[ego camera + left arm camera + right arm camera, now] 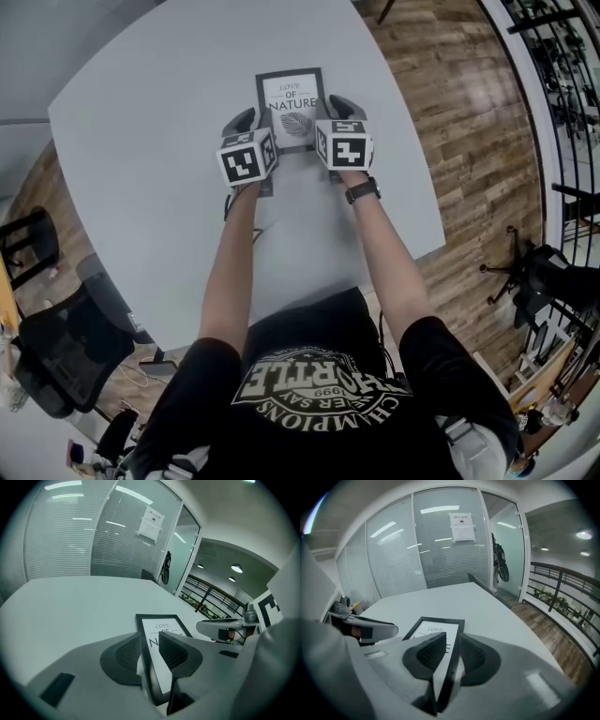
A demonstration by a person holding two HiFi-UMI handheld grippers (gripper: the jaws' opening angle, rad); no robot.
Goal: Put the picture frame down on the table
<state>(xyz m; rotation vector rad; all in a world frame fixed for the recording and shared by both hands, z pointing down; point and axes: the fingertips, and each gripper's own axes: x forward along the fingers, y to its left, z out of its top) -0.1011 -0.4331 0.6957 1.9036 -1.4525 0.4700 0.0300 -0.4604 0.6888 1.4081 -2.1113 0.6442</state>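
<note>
The picture frame (292, 105) is black-edged with a white print reading "LOVE OF NATURE". It sits over the far middle of the grey table (159, 112), and I cannot tell whether it touches the top. My left gripper (255, 120) is shut on the frame's left edge, and my right gripper (328, 105) on its right edge. In the left gripper view the frame (164, 626) runs forward from between the pads of that gripper (150, 654). In the right gripper view the frame's (433, 630) right rail is pinched in the right gripper (452, 657).
The table's right edge drops to a wooden floor (469, 141). A dark office chair (56, 347) stands at the lower left and another chair (548, 281) at the right. A glass partition with blinds (440, 545) stands beyond the table's far side.
</note>
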